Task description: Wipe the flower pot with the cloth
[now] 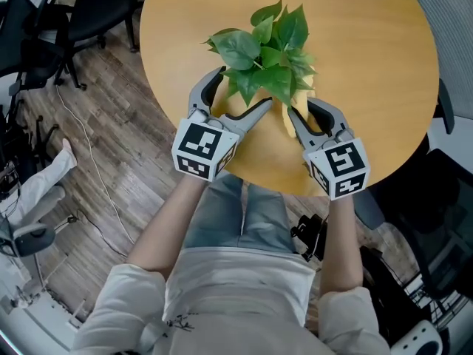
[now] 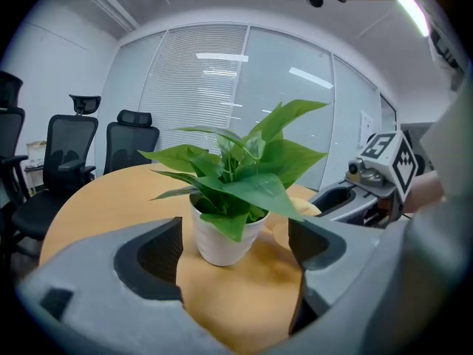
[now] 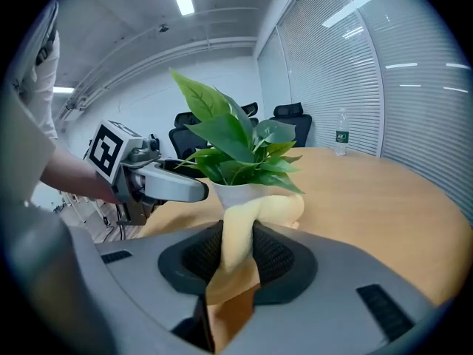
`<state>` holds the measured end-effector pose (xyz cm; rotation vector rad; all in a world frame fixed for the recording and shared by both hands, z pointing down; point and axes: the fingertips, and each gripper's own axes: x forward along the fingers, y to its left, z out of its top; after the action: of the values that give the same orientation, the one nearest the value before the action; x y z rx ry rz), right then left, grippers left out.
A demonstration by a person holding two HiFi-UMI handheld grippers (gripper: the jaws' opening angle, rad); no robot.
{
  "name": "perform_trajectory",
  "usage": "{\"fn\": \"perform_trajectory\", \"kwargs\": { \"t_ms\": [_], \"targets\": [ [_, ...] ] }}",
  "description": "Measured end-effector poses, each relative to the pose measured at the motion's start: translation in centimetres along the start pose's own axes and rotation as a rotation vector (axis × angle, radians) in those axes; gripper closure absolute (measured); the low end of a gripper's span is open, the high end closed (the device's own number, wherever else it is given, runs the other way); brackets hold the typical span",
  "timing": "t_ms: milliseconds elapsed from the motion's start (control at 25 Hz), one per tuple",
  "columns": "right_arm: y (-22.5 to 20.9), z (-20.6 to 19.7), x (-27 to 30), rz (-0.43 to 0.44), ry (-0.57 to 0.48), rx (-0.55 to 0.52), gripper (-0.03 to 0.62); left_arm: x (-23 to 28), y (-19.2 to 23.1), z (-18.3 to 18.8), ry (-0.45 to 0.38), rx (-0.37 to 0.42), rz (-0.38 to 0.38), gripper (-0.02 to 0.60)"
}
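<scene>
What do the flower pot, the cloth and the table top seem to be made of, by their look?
The flower pot: likely glazed ceramic or smooth plastic; plain white, faint sheen.
The cloth: soft yellow fabric, perhaps microfibre; matte, it bends and bunches.
The table top: wood or wood-look laminate; light wood tone, smooth satin surface.

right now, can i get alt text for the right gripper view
The right tool pinches a yellow cloth that runs up to a white flower pot holding a leafy green plant on a round wooden table. The left tool hovers beside the pot, with office chairs behind.
</scene>
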<state>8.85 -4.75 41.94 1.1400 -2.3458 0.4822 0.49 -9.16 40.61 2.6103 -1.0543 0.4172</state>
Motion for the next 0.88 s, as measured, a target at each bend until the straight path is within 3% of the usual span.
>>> {"fn": "perform_trajectory", "kwargs": {
  "t_ms": [160,560,880],
  "targets": [
    [1.0,0.5,-1.7,0.002,0.013,-0.007,0.499,-1.8,-0.5,0.9,0.011,0.007,-0.016,0.162],
    [3.9,3.0,-6.5,0.008,0.009,0.001,0.499,-7.6,-2.2,3.7,0.015,-0.018,-0.044,0.402],
    [4.9,6.5,-9.3,-0.035,-0.057,0.033,0.499,-10.2,-4.0,6.0,0.013,-0.015,-0.067,0.533]
  ]
}}
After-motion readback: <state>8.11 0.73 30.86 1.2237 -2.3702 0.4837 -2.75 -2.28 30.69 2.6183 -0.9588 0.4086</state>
